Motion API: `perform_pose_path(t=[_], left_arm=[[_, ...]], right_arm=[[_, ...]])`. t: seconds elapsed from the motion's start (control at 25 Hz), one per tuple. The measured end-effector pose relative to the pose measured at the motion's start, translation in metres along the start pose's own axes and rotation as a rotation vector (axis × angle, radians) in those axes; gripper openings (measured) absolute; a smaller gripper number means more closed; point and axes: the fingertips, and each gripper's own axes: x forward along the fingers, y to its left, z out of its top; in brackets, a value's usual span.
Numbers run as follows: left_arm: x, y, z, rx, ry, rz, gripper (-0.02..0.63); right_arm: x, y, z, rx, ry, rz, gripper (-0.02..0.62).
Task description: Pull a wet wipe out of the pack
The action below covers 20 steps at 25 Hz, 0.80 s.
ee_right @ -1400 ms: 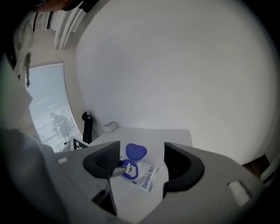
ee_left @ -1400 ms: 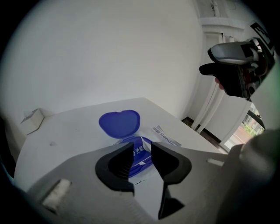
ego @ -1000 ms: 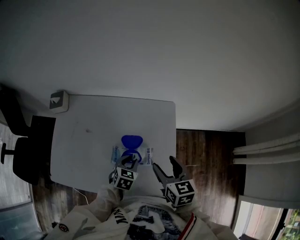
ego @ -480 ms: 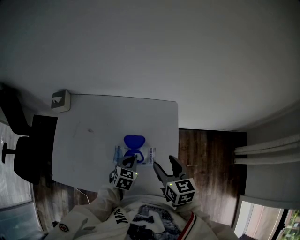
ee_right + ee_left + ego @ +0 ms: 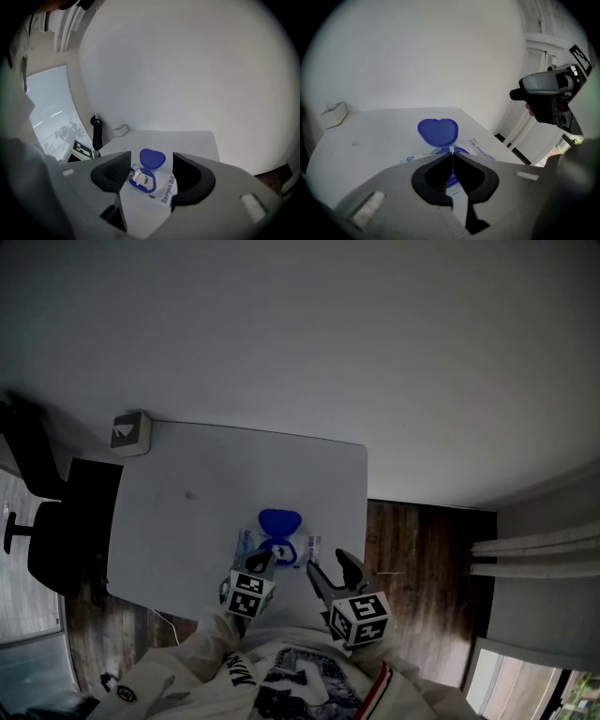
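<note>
A wet-wipe pack [image 5: 298, 549] lies near the front edge of the white table [image 5: 187, 512], its blue lid [image 5: 279, 521] flipped open. My left gripper [image 5: 266, 560] sits at the pack's opening. Its jaws have just been closing and now meet on a white tuft of wipe [image 5: 451, 149]. In the right gripper view that wipe [image 5: 139, 177] bunches up in the blue ring, with the left fingertips [image 5: 131, 170] on it. My right gripper [image 5: 326, 564] hovers just right of the pack. Its jaws have just been closing a little, still stand wide, and nothing is between the pads.
A small white box [image 5: 131, 430] sits on the table's far left corner. A black office chair [image 5: 47, 521] stands left of the table. Dark wood floor [image 5: 422, 549] lies to the right, and the table's right edge runs close to the pack.
The left gripper's jaws have closed at the pack's opening. The right gripper has edged forward toward the pack. The head view has shifted slightly.
</note>
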Motion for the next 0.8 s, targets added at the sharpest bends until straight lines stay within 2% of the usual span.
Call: perform_pose_path(t=[0.36, 0.6, 0.8], left_arm=[[-0.009, 0.028, -0.006, -0.102, -0.013, 0.032, 0.015], [-0.011, 0.048, -0.017, -0.149, -0.005, 0.065, 0.015], [-0.01, 0.052, -0.023, -0.174, -0.002, 0.056, 0.015]], right_arm=[[0.046, 0.017, -0.023, -0.073, 0.107, 0.043, 0.255], [0.078, 0.032, -0.047, -0.14, 0.198, 0.079, 0.255], [0.097, 0.042, -0.067, -0.178, 0.255, 0.093, 0.253]])
